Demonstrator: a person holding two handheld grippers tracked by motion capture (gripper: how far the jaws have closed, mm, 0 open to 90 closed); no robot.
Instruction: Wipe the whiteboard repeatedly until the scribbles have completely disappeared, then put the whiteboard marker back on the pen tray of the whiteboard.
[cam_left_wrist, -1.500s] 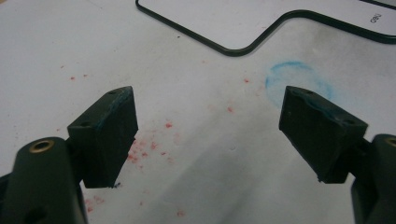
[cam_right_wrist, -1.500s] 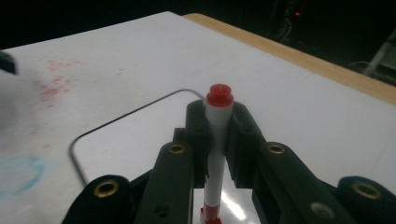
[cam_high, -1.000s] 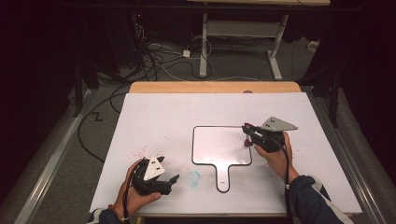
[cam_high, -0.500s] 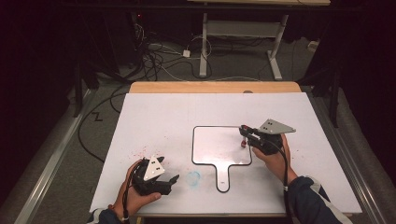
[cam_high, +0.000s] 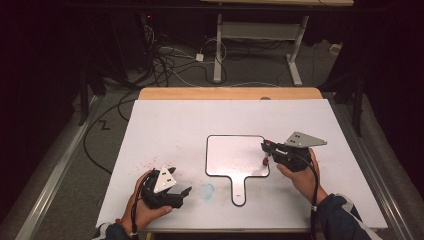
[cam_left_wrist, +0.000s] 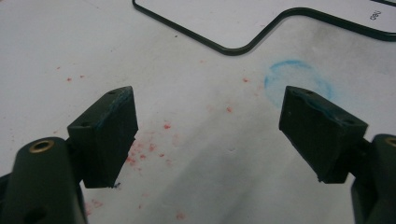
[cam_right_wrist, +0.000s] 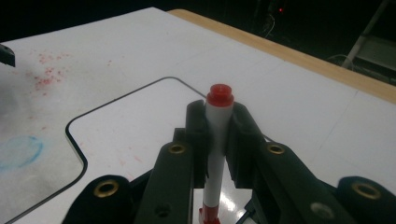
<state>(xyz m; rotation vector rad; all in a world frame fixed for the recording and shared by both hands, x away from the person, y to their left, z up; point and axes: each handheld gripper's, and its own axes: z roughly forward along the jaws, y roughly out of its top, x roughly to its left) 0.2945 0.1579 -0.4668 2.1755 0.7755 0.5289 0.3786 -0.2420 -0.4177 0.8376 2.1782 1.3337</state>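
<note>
A small whiteboard (cam_high: 235, 155) with a black rim and a short handle lies flat at the middle of the white table. My right gripper (cam_high: 266, 147) hangs over the board's right edge, shut on a white marker with red ends (cam_high: 265, 161). In the right gripper view the marker (cam_right_wrist: 218, 135) stands upright between the jaws of my right gripper (cam_right_wrist: 219, 123), above the whiteboard (cam_right_wrist: 140, 121). Whether its lower end touches the board I cannot tell. My left gripper (cam_high: 181, 182) rests at the front left, open and empty. In its own view the left gripper (cam_left_wrist: 210, 126) faces bare table short of the whiteboard (cam_left_wrist: 261, 18).
A blue smudged ring (cam_high: 207, 190) marks the table left of the board's handle, between the hands. Red specks (cam_high: 150, 162) dot the table by the left hand. A wooden strip (cam_high: 230, 93) runs along the far edge. Beyond it are cables and a desk frame (cam_high: 220, 45).
The right gripper has drifted slightly toward the person with the marker still in it. The left gripper has stayed where it was.
</note>
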